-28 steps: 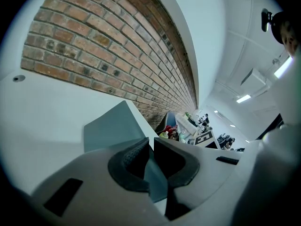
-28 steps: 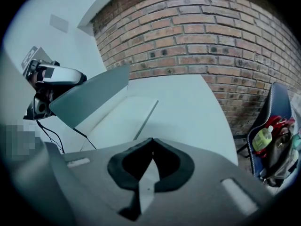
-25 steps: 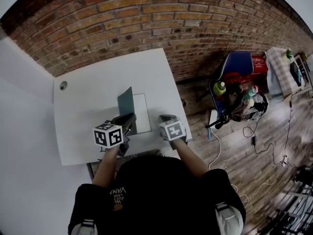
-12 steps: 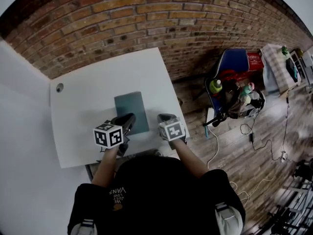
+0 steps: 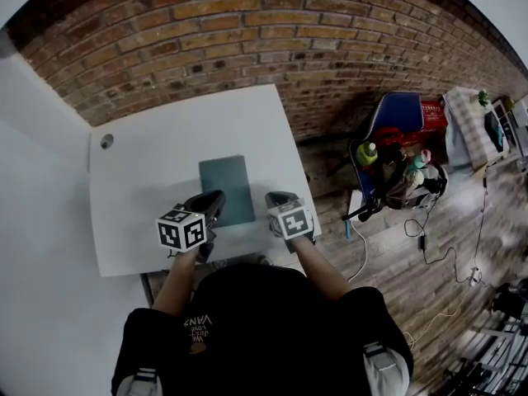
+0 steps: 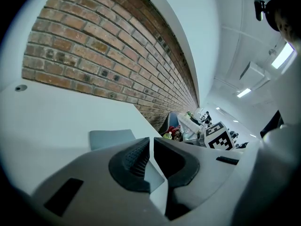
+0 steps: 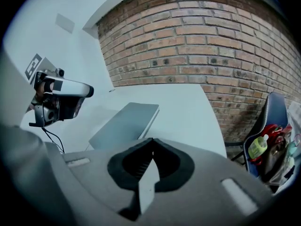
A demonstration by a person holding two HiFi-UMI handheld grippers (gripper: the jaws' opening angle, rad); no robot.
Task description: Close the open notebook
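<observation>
The notebook (image 5: pixel 227 190) lies closed and flat on the white table (image 5: pixel 148 163), grey-teal cover up. It also shows in the left gripper view as the notebook (image 6: pixel 110 138) and in the right gripper view as the notebook (image 7: pixel 124 124). My left gripper (image 5: pixel 216 198) hovers at its near left corner; its jaws (image 6: pixel 151 139) are drawn together to a thin slit with nothing between them. To the right of the book's near edge sits my right gripper (image 5: pixel 276 198), its jaws (image 7: pixel 151 141) meeting at the tips, empty.
A small round grommet (image 5: pixel 106 142) sits in the table's far left corner. A brick wall (image 5: pixel 247 31) runs behind the table. To the right, on the wooden floor, a blue chair (image 5: pixel 396 114) holds bags and bottles, with cables nearby.
A second ago the cover stood upright over white pages; it has dropped to the right and the notebook now lies closed. Both grippers have stayed put.
</observation>
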